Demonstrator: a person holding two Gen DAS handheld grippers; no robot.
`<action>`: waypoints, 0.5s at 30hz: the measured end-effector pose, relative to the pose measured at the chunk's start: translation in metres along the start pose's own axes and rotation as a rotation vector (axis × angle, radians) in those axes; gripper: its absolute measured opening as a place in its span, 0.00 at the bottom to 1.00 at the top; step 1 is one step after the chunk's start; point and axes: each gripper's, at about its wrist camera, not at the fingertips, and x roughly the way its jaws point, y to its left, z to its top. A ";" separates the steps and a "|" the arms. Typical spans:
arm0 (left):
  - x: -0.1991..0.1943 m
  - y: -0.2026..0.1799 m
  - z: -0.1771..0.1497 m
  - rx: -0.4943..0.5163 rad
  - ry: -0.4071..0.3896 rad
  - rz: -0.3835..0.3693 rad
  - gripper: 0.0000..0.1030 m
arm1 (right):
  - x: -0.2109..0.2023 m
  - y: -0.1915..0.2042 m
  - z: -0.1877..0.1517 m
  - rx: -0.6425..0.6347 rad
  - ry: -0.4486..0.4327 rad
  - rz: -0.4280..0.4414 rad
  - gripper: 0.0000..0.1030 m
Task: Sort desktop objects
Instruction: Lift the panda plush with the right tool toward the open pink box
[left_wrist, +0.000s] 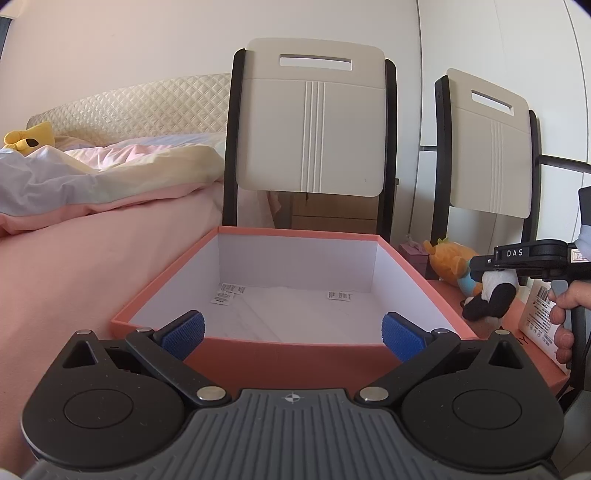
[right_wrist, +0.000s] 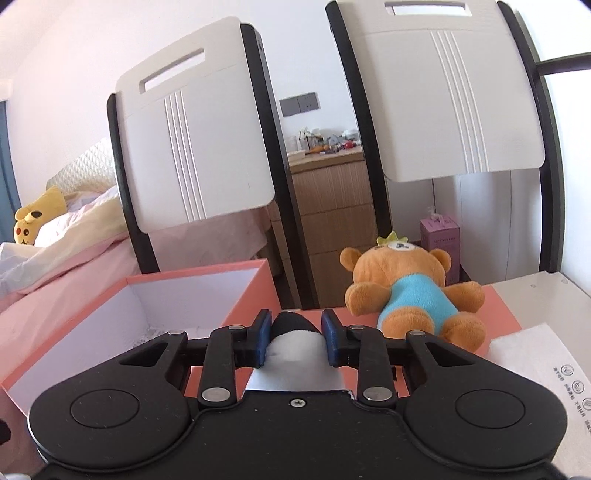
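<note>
**Panda plush in the right jaws, box waiting**

We had our right gripper closed on the panda plush, its blue pads pressing into the black-and-white body from both sides; from the left wrist view the toy hung under that gripper, to the right of the open coral box and, as far as we could tell, clear of the surface beneath. Our left gripper stood wide open and held nothing, its pads spread near the box's front wall, one toward each corner; whether they touched the rim we could not tell. The box held only a white lining and a few small paper tags. The orange bear plush in its blue shirt lay on the coral lid just beyond the panda, with a purple carton behind it.

We judged the step to be the carry of the first toy toward the box, the sorting barely begun; the next move called for swinging the panda left over the near wall, lowering it inside, then parting the jaws; the bear seemed next in line.
</note>
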 end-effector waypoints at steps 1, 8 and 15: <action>0.000 0.000 0.000 0.000 0.000 0.000 1.00 | -0.002 0.002 0.003 0.000 -0.021 0.004 0.28; 0.000 -0.001 -0.001 0.000 0.002 0.001 1.00 | -0.011 0.030 0.019 -0.029 -0.117 0.068 0.28; 0.001 -0.001 -0.001 0.003 0.003 0.004 1.00 | -0.010 0.062 0.019 -0.092 -0.136 0.165 0.28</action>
